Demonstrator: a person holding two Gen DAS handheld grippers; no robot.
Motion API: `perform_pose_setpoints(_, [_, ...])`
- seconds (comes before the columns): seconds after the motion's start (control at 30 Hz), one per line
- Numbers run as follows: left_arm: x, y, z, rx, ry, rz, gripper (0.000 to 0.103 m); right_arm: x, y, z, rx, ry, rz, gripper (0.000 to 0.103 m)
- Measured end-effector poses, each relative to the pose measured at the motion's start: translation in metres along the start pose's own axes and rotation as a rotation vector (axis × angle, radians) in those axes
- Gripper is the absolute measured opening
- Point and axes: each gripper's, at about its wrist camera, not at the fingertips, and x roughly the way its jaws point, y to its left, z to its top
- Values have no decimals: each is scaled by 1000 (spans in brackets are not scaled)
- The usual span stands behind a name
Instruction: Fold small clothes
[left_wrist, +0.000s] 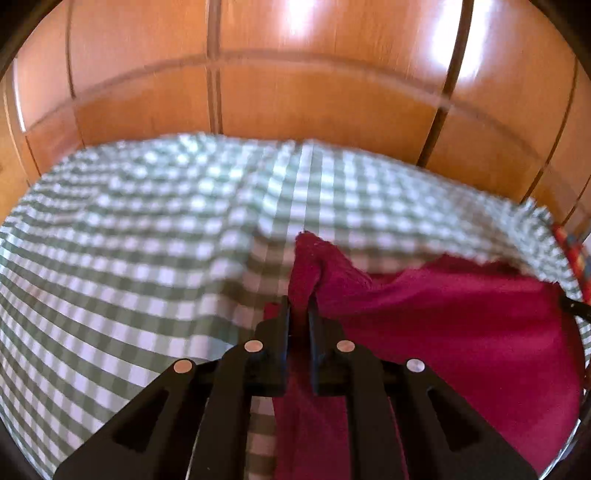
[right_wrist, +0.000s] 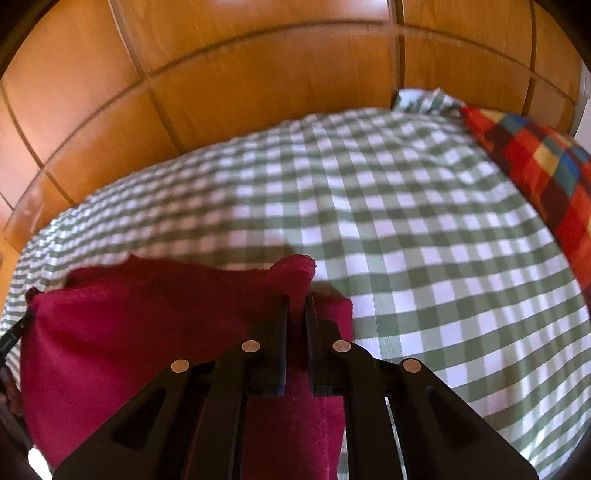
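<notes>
A dark red garment (left_wrist: 461, 325) hangs stretched between my two grippers above a bed with a green-and-white checked cover (left_wrist: 147, 229). In the left wrist view my left gripper (left_wrist: 299, 306) is shut on one bunched corner, which sticks up past the fingertips, and the cloth runs off to the right. In the right wrist view my right gripper (right_wrist: 296, 302) is shut on the other corner of the red garment (right_wrist: 129, 325), and the cloth spreads out to the left. The garment's lower part is hidden beneath both grippers.
The checked cover (right_wrist: 406, 221) fills the space ahead. Behind the bed stands a wall of orange-brown wooden panels (left_wrist: 295, 92) (right_wrist: 258, 92). A red, yellow and blue checked pillow (right_wrist: 546, 166) lies at the right end of the bed, and shows as a sliver of pillow (left_wrist: 570, 254) in the left wrist view.
</notes>
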Motion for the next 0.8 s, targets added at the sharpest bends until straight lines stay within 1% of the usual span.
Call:
perform_pose_setpoints(0.03, [5, 0, -2, -1, 13, 10, 16, 1, -2, -1, 12, 3, 7, 7])
perform_pose_setpoints(0.07, [7, 1, -3, -6, 17, 10, 17, -1, -5, 0, 18, 3, 15, 8])
perform_pose_setpoints(0.1, [3, 2, -3, -15, 11, 6, 19, -4, -6, -1, 21, 2, 32, 11])
perform_pose_setpoints(0.13, [-4, 5, -3, -32, 4, 9, 29, -10, -9, 0, 21, 1, 49, 15])
perform_pose_setpoints(0.17, [-10, 7, -4, -43, 0, 13, 37, -19, -13, -1, 23, -9, 65, 24])
perform_pose_setpoints(0.2, [-21, 13, -8, -59, -13, 0, 38, -27, -16, -3, 29, -22, 86, 34])
perform_pose_setpoints(0.27, [-37, 21, -17, -73, -40, -36, 37, -54, -27, -13, 56, -61, 150, 42])
perform_pose_setpoints(0.3, [-48, 25, -26, -73, -51, -54, 37, -69, -35, -23, 68, -71, 190, 42])
perform_pose_setpoints(0.37, [-63, 32, -44, -68, -58, -88, 37, -88, -42, -40, 70, -65, 242, 42])
perform_pose_setpoints(0.4, [-71, 35, -56, -65, -57, -104, 37, -100, -47, -54, 66, -56, 275, 42])
perform_pose_setpoints(0.43, [-77, 37, -65, -65, -56, -112, 37, -108, -48, -67, 61, -44, 296, 42])
perform_pose_setpoints(0.5, [-93, 44, -92, -80, -49, -155, 38, -119, -47, -88, 51, -11, 331, 42])
perform_pose_setpoints(0.57, [-104, 49, -111, -93, -46, -182, 41, -129, -43, -116, 30, 30, 362, 42])
perform_pose_setpoints(0.6, [-110, 50, -123, -101, -47, -197, 42, -131, -41, -127, 18, 48, 371, 42])
perform_pose_setpoints(0.67, [-117, 52, -144, -114, -38, -231, 43, -130, -32, -149, -10, 75, 348, 42])
perform_pose_setpoints(0.77, [-122, 48, -163, -125, -24, -275, 43, -123, -34, -158, 19, 79, 328, 42])
perform_pose_setpoints(0.8, [-122, 47, -166, -122, -24, -278, 43, -120, -36, -158, 32, 83, 319, 35])
